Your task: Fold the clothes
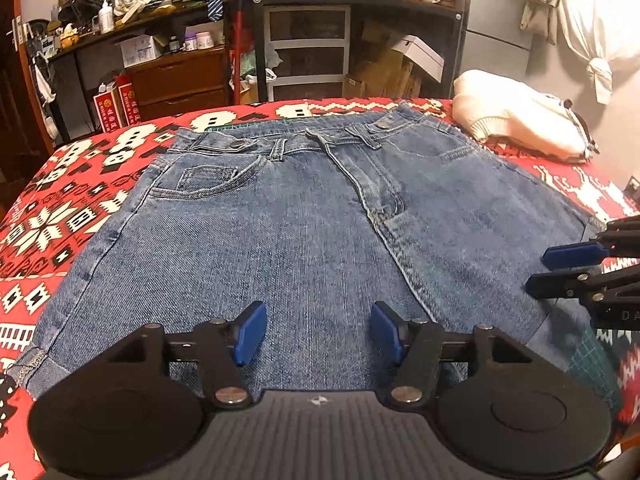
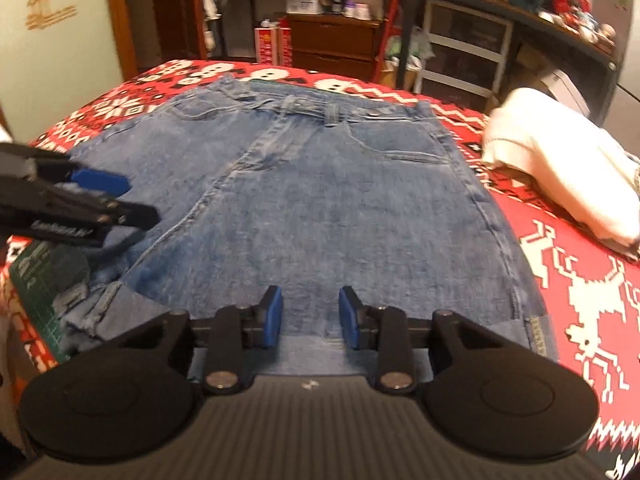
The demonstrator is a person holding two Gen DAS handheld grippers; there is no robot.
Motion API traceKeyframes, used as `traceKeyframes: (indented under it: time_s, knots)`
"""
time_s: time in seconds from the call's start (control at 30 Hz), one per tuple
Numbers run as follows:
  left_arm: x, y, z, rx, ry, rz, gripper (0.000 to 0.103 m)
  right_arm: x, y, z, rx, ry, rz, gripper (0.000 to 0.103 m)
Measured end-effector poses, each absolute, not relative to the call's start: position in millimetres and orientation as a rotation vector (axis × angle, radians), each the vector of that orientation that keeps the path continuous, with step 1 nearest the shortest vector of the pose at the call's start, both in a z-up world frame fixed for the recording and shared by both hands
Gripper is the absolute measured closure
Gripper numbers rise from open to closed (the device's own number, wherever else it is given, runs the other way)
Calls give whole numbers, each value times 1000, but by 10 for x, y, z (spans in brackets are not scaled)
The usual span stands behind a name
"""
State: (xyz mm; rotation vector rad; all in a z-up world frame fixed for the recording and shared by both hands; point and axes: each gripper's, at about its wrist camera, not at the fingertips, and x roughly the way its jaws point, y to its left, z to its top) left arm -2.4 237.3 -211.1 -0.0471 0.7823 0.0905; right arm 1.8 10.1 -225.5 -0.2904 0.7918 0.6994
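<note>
A pair of faded blue denim jeans [image 1: 304, 216] is being shown spread flat, front up, on a red, white & black patterned cloth [image 1: 60, 216] covering the table; the waistband is lying at the far edge, w/ the legs appearing doubled back underneath at the near end. A green cutting mat [image 2: 36, 280] is being partly covered by the denim. A folded cream knit garment [image 1: 520, 120] is lying on the cloth well apart, to the right of the jeans.

The left gripper [image 1: 318, 332] is being held over the near denim, jaws about half open, nothing seen between the 2 blue pads. The right gripper [image 2: 311, 316] is being held over the near edge of the jeans, jaws narrower but parted, nothing clamped. Cluttered dark shelves [image 1: 304, 40] are standing behind the table.
</note>
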Motion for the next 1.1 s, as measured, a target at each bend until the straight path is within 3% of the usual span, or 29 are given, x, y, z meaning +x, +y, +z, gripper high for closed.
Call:
traceKeyframes:
  time_s: [0.6,1.1]
  knots:
    - [532,2501,-2054,-55,769,130,45,734,510,-2269,-231,791,635,66]
    - [-113,2350,-2126,-11,798,104,49,107,12,-2277,-310,798,678,67]
